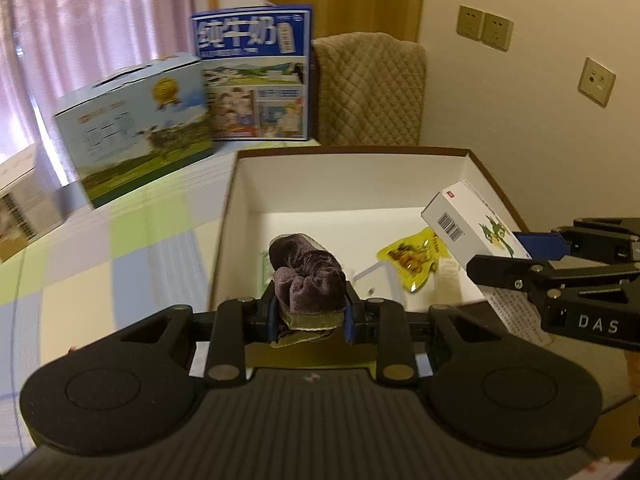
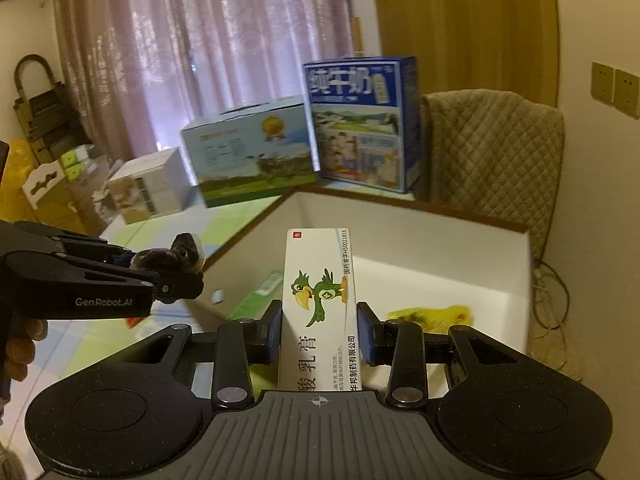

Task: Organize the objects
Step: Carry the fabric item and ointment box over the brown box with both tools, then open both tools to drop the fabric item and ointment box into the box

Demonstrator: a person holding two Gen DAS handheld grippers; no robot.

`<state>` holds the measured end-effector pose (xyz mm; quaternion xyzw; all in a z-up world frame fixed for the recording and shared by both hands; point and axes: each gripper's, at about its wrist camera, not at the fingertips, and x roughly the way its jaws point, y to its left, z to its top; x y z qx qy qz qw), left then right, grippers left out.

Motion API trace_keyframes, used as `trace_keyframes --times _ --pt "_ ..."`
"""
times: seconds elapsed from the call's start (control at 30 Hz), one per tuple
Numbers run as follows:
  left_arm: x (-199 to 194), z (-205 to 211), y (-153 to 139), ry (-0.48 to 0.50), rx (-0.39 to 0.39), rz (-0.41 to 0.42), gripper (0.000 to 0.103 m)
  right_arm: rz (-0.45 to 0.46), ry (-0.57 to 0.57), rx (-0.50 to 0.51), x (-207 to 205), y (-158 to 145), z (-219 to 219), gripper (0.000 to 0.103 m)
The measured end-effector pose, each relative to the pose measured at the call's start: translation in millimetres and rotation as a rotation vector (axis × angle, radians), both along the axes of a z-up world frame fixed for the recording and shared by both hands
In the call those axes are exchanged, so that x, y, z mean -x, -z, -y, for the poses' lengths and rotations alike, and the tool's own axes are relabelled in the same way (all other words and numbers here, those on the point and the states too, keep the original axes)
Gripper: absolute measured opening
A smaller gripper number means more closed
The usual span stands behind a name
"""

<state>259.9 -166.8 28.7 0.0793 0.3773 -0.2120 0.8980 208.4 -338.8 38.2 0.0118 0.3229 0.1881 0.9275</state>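
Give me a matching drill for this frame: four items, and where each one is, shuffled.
Items:
1. purple velvet cloth
2. white ointment carton
3. yellow snack packet
4. blue milk carton box

Places:
A. lying on the floor of the white box
B. clamped in the right hand-held gripper
C. standing on the table behind the white box
D. clamped in the left hand-held gripper

Pairs: 1-D, 2-B, 3-A, 4-C

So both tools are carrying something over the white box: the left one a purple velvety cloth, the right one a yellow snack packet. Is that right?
Not quite. The right gripper holds a white carton with a green bird, as the right wrist view shows. The yellow snack packet lies inside the white box. The left gripper does hold the purple cloth.
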Motion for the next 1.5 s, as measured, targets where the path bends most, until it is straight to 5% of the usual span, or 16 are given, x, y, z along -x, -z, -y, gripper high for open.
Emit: trace_keyframes --times 0.63,1.2,1.4,1.5 --pt "-98.5 91.9 55.0 0.105 -0.074 -0.120 0.026 -0.193 0.113 -0.071 -114.0 41.8 47.5 0.035" --pt "-133.5 112.3 90.2 0.119 -0.099 -0.127 0.027 -0.271 0.223 -0.095 -160.3 69.6 61.6 0.035" --pt "-138.6 114.1 92.8 0.107 -0.084 -0.118 0.031 -0.277 0.242 -0.105 -163.9 72.6 64.2 0.035" --pt "-143.0 111.3 92.2 0.084 -0.070 -0.112 0.050 -0.277 0.253 -0.112 -164.7 71.6 66.6 0.035"
